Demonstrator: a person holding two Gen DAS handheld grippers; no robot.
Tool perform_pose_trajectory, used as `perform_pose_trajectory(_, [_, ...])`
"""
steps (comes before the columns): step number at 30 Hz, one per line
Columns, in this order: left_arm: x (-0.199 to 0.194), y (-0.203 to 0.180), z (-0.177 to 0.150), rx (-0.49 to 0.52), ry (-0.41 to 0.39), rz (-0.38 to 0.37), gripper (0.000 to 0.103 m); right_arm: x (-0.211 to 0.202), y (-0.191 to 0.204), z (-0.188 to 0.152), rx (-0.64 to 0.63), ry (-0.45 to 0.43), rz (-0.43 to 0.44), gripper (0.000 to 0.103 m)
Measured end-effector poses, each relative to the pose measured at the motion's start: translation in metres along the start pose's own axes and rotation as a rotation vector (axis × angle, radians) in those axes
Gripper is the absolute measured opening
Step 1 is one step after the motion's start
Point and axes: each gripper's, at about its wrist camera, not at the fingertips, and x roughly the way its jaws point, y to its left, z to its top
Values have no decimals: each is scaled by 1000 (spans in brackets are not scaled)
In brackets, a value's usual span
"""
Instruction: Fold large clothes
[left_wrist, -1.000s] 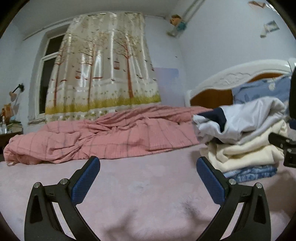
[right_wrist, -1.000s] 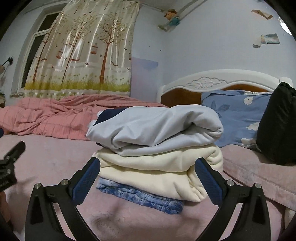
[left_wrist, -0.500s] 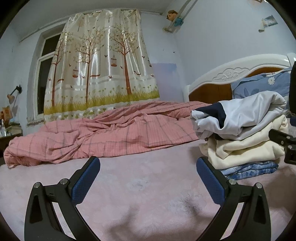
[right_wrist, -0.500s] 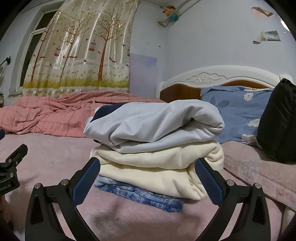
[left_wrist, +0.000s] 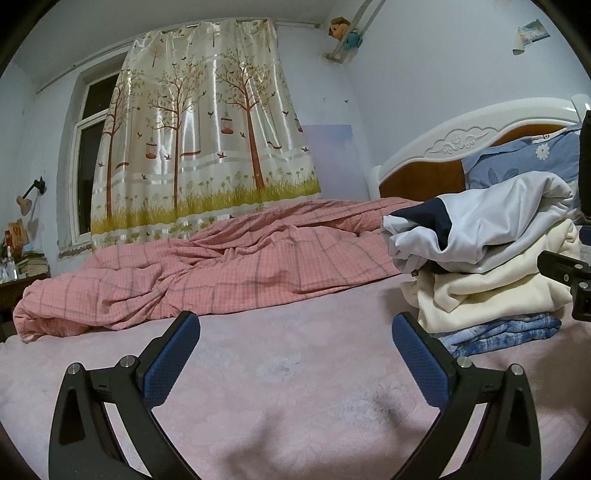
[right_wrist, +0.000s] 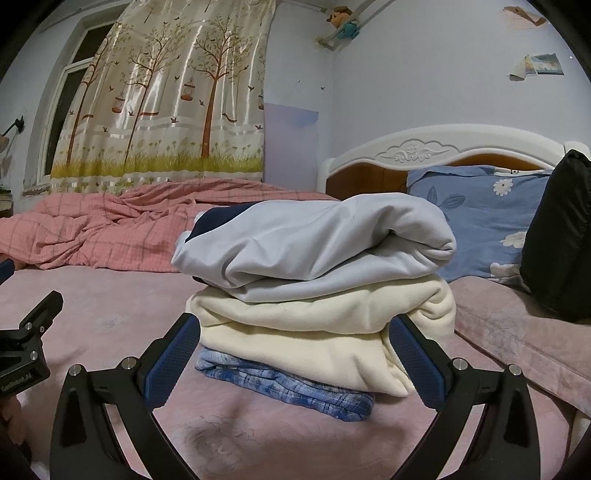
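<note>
1. a stack of three folded clothes sits on the pink bed (right_wrist: 258, 443), filling the centre of the right wrist view and showing at the right edge of the left wrist view
2. the pale grey garment (right_wrist: 317, 240) with a navy patch lies on top, its fold a bit puffy and rounded rather than flat; under it the cream garment (right_wrist: 325, 328) is doubled over, and the blue plaid garment (right_wrist: 291, 384) lies flat at the bottom, touching the bed
3. the right tool (right_wrist: 295, 347) hangs just in front of the stack with its jaws spread wide and nothing between them; the blue pads frame the cream layer without gripping it
4. the left tool (left_wrist: 295, 336) is likewise wide open and empty, over bare bed in the lower middle of its view, apart from the stack
5. no loose unfolded garment shows in either view; the rumpled pink checked quilt (left_wrist: 207, 273) at centre left looks like bedding, not laundry
6. my guess is the folding is about finished, perhaps only a tidy of the top piece left, though i can't see what lies outside these views
</note>
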Motion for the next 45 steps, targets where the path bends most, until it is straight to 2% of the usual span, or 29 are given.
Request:
perform_pose_trajectory(10, [-4,4,-1,-3,-12,21,103,-1,2,-1,-2,6,9,103])
perform_pose_trajectory(45, [-4,0,-5,9,1,15,103,-5,5,0,-5,1,17,103])
